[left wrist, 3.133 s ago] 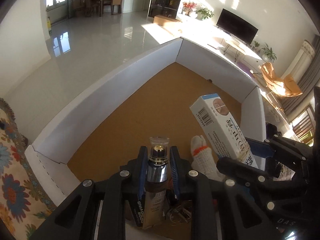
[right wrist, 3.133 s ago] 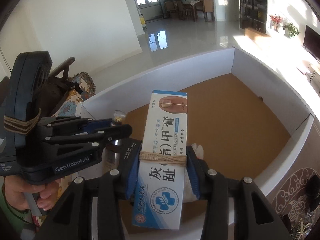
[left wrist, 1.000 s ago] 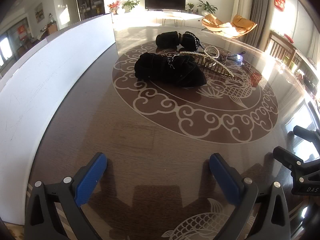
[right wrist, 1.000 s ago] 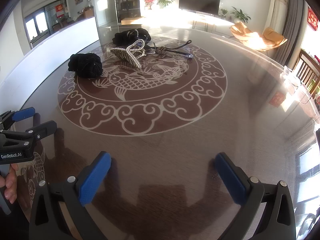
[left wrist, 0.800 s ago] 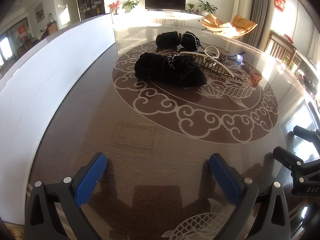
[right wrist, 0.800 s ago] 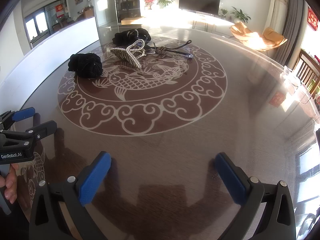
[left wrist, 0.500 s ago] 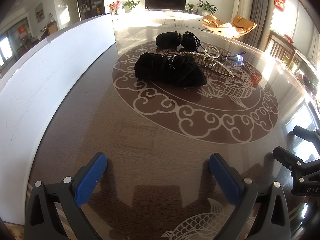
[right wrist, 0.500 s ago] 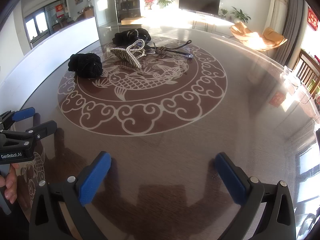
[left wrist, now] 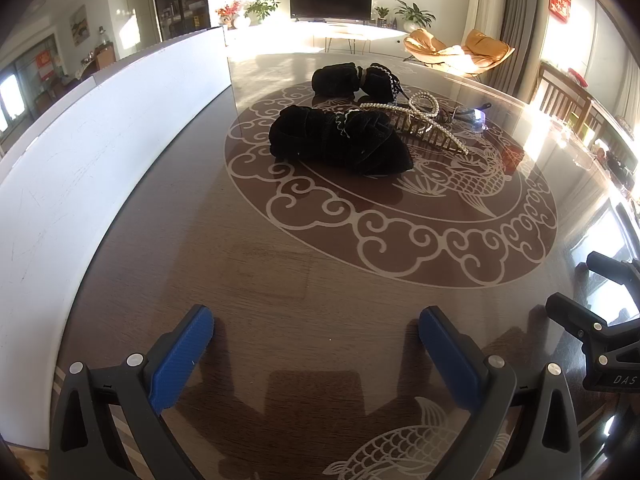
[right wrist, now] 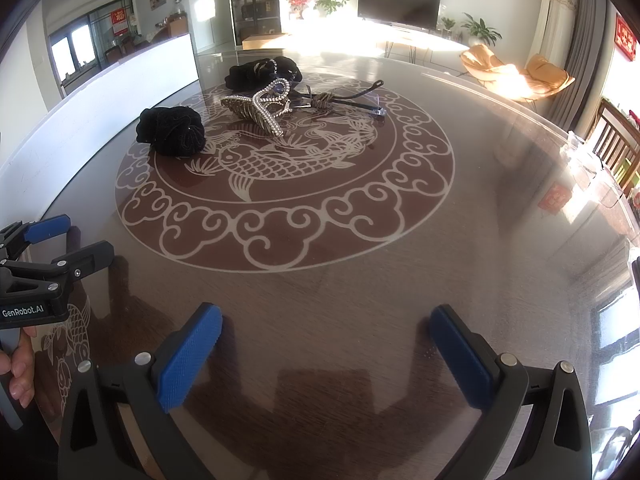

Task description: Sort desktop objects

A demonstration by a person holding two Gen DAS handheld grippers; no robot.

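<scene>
The blue-padded fingers of the left gripper stand wide apart with nothing between them, low over the dark wood-grain table under glass. The right gripper is likewise spread wide and empty, its ribbed blue pads just above the same tabletop. Each gripper shows at the edge of the other's view, side by side.

Farther out, on the round cloud-and-fish medallion in the table's middle, lies a small cluster: a black velvet scrunchie nearest the left gripper, a pearl-studded gold hair claw clip just behind it, a second black fabric bundle beyond, and dark-armed clear-lens glasses beside the clip. All are well apart from both grippers.

A tall white board wall runs along the table's left edge.
</scene>
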